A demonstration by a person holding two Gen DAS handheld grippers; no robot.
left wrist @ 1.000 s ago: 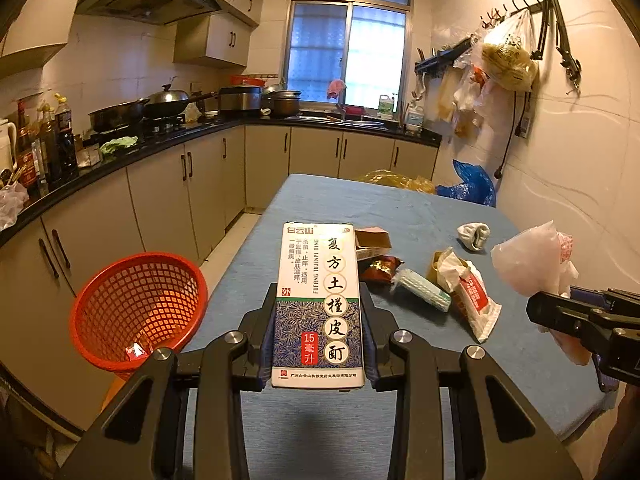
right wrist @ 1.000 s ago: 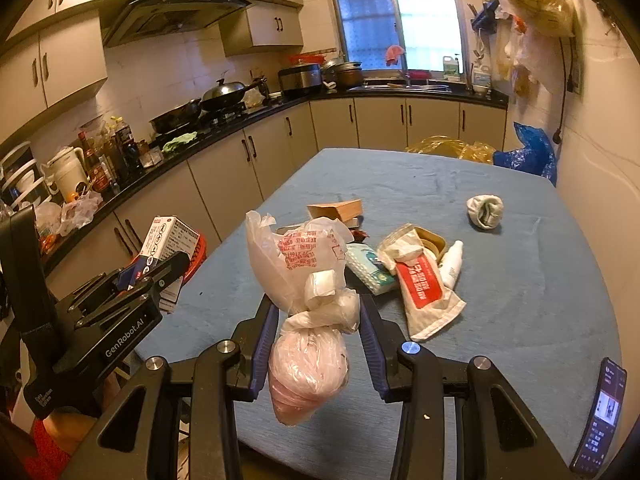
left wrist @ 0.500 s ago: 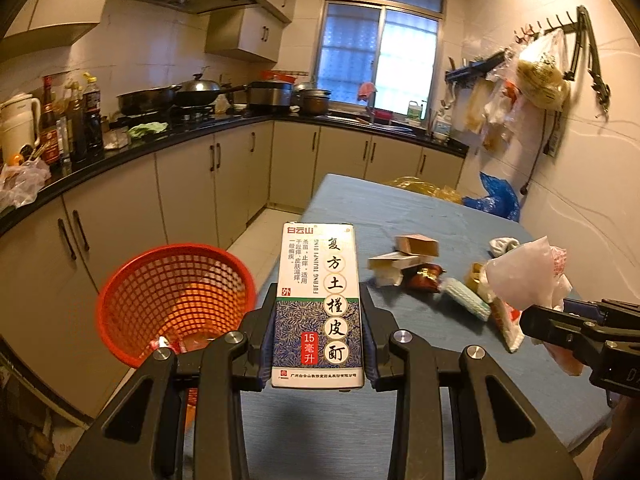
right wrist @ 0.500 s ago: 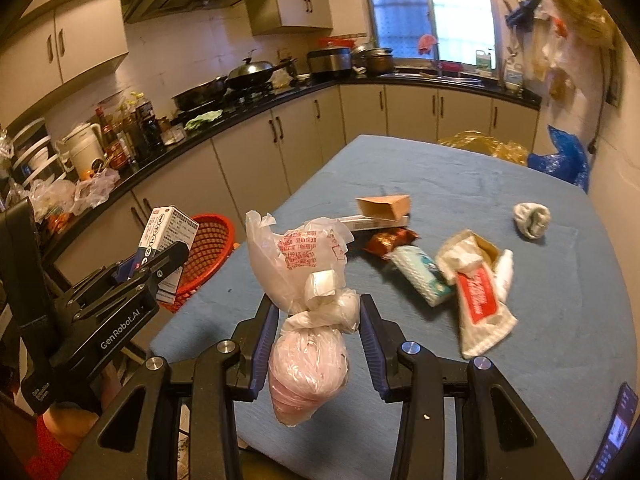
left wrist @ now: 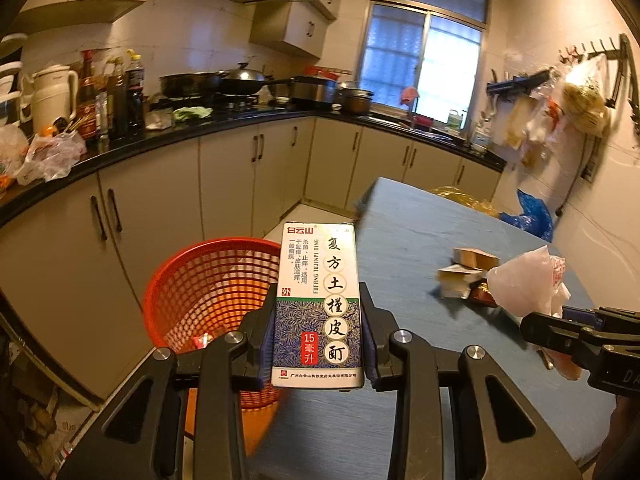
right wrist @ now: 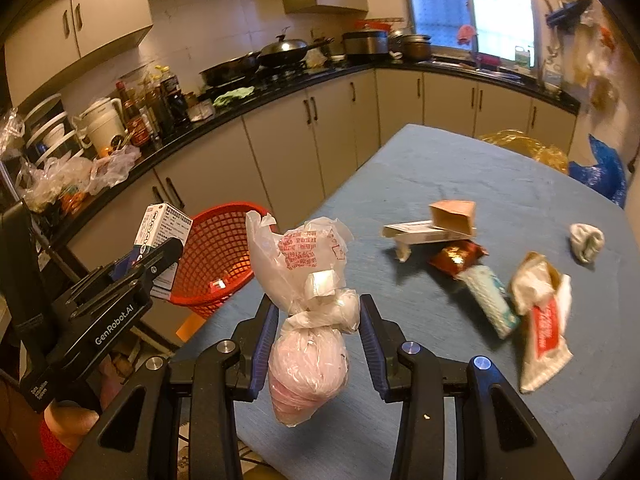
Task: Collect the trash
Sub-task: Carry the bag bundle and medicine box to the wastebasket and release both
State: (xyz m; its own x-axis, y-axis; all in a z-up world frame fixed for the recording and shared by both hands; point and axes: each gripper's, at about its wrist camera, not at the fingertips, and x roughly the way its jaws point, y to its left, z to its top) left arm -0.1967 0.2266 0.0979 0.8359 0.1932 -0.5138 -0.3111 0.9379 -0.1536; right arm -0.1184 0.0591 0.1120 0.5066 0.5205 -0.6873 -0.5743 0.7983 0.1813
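Beside one red basket | left gripper fingers clamp one box | right gripper fingers clamp one bag

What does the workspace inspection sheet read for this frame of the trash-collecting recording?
Surface: blue-covered table, trash scattered on it.
Job's things: medicine box in left gripper; tied plastic bag in right gripper; red basket beside the table's left edge, lower than its top.
Clutter: cardboard boxes, red foil packet, tissue pack, red-and-white wrapper, crumpled wad.
Grippers: both shut on loads.
Cables: nothing seen.
Surroundings: kitchen counter with pans, bottles, kettle.
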